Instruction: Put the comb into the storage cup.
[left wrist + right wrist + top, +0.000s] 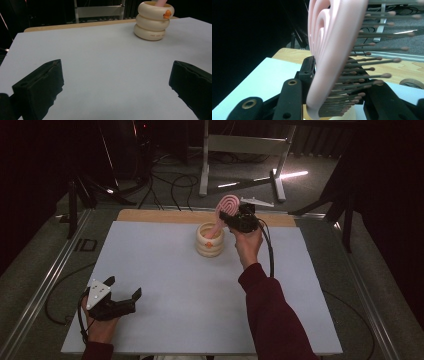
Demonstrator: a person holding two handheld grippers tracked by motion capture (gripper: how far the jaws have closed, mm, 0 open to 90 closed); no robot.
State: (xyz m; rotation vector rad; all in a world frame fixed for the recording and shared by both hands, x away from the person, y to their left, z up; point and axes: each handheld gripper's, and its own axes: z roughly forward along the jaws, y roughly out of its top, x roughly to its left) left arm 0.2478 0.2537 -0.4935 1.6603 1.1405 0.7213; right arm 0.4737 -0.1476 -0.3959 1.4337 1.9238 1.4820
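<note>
A pink hairbrush stands tilted with its handle down inside a cream ribbed holder at the back middle of the table. My right gripper is shut on the brush head, just right of the holder. In the right gripper view the brush's pink back and its bristles fill the space between the black jaws. The holder carries a small orange mark. My left gripper rests at the front left, open, with bare table between its jaws; its fingers stand wide apart in the left gripper view.
A pale blue-grey mat covers the wooden table. Beyond the far edge stand a metal frame, tripod legs and cables on the floor. A roll-like round thing lies at the right in the right gripper view.
</note>
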